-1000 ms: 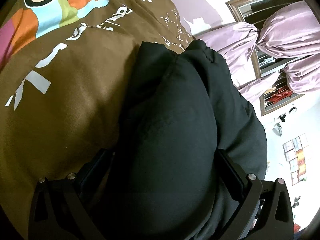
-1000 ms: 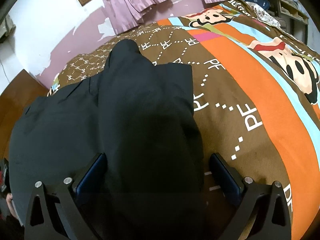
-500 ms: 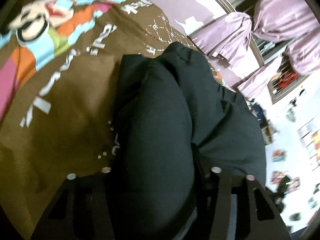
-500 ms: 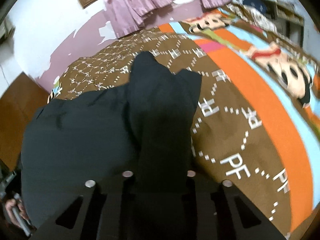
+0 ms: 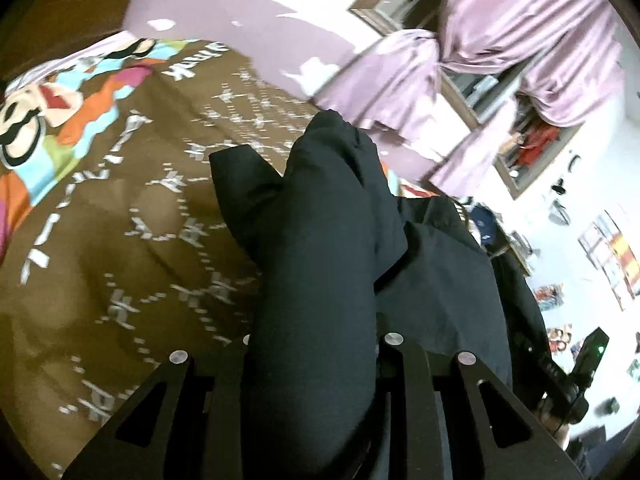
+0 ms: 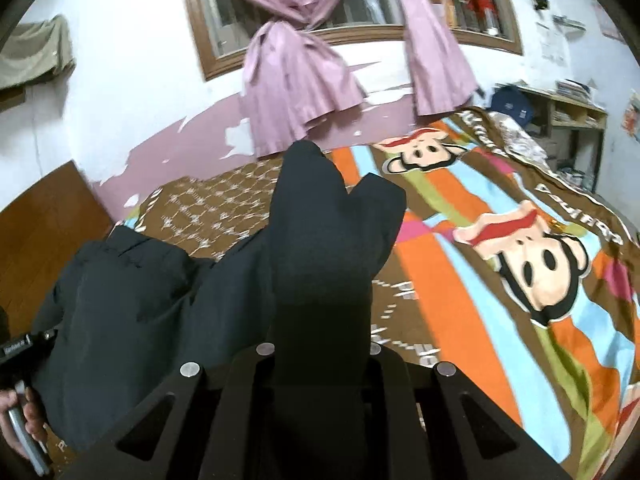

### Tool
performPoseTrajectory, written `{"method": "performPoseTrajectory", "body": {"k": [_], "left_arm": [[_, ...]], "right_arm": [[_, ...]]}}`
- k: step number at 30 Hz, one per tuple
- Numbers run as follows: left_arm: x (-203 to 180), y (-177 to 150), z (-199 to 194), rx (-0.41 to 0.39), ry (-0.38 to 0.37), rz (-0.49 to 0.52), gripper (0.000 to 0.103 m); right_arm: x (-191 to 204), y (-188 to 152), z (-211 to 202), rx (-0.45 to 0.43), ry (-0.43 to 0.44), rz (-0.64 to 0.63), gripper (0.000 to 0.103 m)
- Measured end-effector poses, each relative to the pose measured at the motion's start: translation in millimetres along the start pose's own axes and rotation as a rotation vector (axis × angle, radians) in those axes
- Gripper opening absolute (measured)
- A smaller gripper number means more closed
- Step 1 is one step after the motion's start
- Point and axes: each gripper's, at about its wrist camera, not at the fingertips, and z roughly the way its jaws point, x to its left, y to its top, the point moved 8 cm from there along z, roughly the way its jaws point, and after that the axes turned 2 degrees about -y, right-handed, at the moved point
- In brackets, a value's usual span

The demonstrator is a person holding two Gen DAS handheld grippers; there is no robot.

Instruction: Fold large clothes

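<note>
A large black garment lies on a bed covered by a brown cartoon-print blanket. My left gripper has a thick fold of the cloth bunched between its jaws, which are closing tight on it; the fingertips are hidden by the cloth. In the right wrist view the same black garment rises off the blanket in a peaked fold. My right gripper is shut on that fold. The rest of the garment sags to the lower left.
Purple knotted curtains hang at a wood-framed window above the bed. A wooden board stands at the left. A shelf with clutter is beyond the bed. A hand on the other gripper's handle shows at lower left.
Both grippers went from wide open around the garment to pinched on its folds. Both have risen, lifting the cloth off the blanket, so more of the room shows.
</note>
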Motion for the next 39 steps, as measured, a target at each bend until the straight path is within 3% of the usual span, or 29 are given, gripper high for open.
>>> {"method": "performPoseTrajectory", "body": {"k": [4, 8, 16, 19, 21, 23, 30, 32, 39], "left_arm": [[-10.0, -19.5, 27.9, 0.04, -0.014, 0.018, 0.02], [13.6, -47.9, 55.2, 0.102, 0.092, 0.035, 0.02], [30.6, -50.1, 57.6, 0.105, 0.131, -0.004, 0.026], [30.7, -51.4, 54.1, 0.11, 0.166, 0.004, 0.031], [33.9, -53.0, 50.9, 0.12, 0.183, -0.016, 0.036], [38.3, -53.9, 45.4, 0.125, 0.229, -0.029, 0.044], [33.5, -60.0, 19.6, 0.086, 0.38, 0.061, 0.061], [28.8, -60.4, 12.9, 0.063, 0.386, 0.074, 0.072], [4.9, -55.7, -10.9, -0.001, 0.353, 0.093, 0.089]], "right_arm": [[-30.5, -30.1, 18.5, 0.055, -0.055, 0.035, 0.011], [-48.5, -42.5, 25.9, 0.053, -0.062, 0.078, 0.013], [-51.2, -45.0, 27.2, 0.056, -0.088, 0.043, 0.022], [-52.0, -47.2, 26.6, 0.076, -0.094, 0.045, 0.042], [-52.3, -48.2, 23.5, 0.082, -0.107, 0.034, 0.067], [-51.1, -47.6, 18.1, 0.075, -0.107, 0.02, 0.075], [-44.3, -44.0, -7.6, 0.041, -0.089, 0.003, 0.091], [-42.5, -40.9, -14.2, 0.028, -0.083, 0.0, 0.095], [-28.5, -34.5, -42.4, -0.027, -0.045, -0.045, 0.101]]}}
